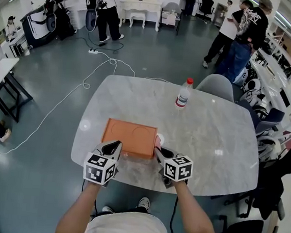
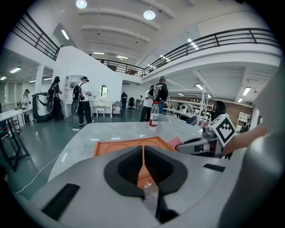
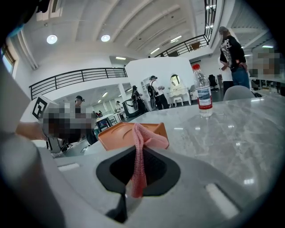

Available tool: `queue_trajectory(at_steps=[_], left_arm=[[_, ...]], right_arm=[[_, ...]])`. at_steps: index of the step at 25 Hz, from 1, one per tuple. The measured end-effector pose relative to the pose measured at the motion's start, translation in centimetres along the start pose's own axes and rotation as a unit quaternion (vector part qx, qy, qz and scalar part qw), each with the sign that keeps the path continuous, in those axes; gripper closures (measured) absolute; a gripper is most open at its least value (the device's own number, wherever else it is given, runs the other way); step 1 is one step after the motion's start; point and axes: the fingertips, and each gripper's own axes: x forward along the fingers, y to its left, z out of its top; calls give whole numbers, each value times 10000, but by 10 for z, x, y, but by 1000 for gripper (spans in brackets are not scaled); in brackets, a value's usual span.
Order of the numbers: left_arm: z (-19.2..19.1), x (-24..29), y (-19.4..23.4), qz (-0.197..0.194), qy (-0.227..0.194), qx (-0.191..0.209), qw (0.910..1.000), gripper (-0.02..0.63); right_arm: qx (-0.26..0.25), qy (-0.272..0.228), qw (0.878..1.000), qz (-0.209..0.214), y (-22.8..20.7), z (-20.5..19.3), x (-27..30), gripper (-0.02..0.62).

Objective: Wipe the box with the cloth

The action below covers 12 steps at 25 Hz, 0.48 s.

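The left tool (image 1: 113, 148) sits at the near left corner of the orange box (image 1: 129, 137), which lies flat on the pale marble tabletop (image 1: 215, 140) close to the person's edge. From the head view its tips only seem to meet the box's near rim. The left gripper view shows more: the left tool (image 2: 143, 153) has its jaws pressed together with only a thin seam between them, and the box (image 2: 120, 146) shows orange just beyond and below the tips. That view also takes in the right tool (image 2: 185, 146) from the side, with a corner of pink cloth (image 2: 175, 142) at the box's right edge. In the head view the right tool (image 1: 161, 152) stands at the box's near right corner, and the cloth (image 1: 159, 139) is only a small pale patch there. The right gripper view makes the hold plain: the right tool (image 3: 137, 153) is clamped on the cloth (image 3: 139, 147), which rises as a narrow fold between the jaws and drapes onto the box's (image 3: 120, 133) corner. A clear bottle (image 1: 183, 94) with a red cap stands upright farther back and to the right, well apart from the box.
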Motion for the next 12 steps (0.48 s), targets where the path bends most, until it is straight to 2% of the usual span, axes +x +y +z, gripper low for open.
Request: queue_trajectory(at_steps=[12], left_arm=[[-4,-26,14,-208,-94,8,9997,588]], right_arm=[[235,-105,9989,-399,22,-14,-14,575]])
